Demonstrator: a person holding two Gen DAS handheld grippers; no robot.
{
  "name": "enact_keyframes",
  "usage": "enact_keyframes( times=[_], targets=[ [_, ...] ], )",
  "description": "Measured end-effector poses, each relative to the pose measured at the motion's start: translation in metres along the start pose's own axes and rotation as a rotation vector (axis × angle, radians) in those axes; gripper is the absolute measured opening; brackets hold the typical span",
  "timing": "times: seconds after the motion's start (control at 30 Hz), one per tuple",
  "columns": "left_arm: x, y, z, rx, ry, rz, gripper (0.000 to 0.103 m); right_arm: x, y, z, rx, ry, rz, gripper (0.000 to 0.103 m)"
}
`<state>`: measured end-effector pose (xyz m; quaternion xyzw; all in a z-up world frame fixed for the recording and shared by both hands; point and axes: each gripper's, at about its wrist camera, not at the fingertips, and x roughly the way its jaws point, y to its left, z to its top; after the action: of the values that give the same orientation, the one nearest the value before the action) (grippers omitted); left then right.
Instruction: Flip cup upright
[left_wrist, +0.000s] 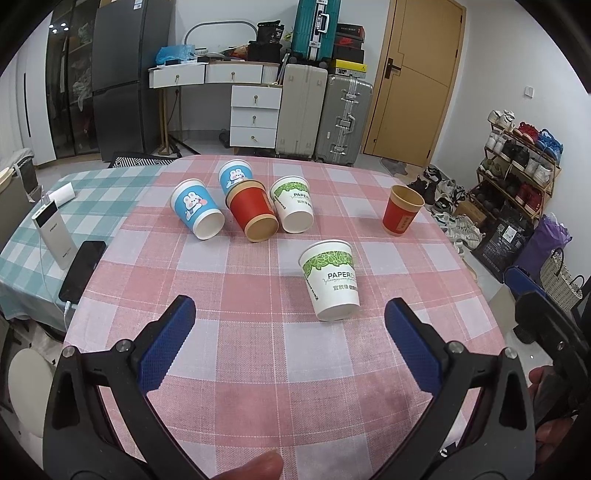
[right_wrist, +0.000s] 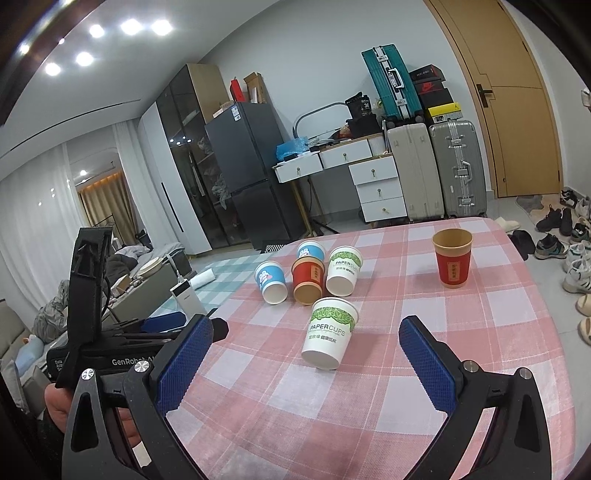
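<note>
Paper cups (left_wrist: 331, 281) on checked cloth (left_wrist: 258, 354), ribbed blue tongs (left_wrist: 290, 314) spread wide.

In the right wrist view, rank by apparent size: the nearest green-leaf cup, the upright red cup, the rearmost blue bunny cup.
1. Nearest green-leaf cup, though it is also closest to the camera.
2. Upright red cup.
3. Rearmost blue bunny cup, farthest and partly hidden.

Even indoor light from a cluster of ceiling spotlights (right_wrist: 96, 31), glaring white. Cups cast only soft shadows on the tabletop (left_wrist: 258, 332). Both views are sharp; fisheye bends walls, with dark vignetting in corners.
</note>
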<state>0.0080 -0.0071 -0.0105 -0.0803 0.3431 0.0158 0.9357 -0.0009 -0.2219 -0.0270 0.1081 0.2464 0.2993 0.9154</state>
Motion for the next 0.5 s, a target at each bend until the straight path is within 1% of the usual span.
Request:
enact_keyframes(
  times=[0.5],
  targets=[
    [0.0018,0.0012,-0.0017,0.004,0.007,-0.001,0.102,0.0041,-0.0095,-0.0025,0.03,0.008,0.013,0.103]
  ],
)
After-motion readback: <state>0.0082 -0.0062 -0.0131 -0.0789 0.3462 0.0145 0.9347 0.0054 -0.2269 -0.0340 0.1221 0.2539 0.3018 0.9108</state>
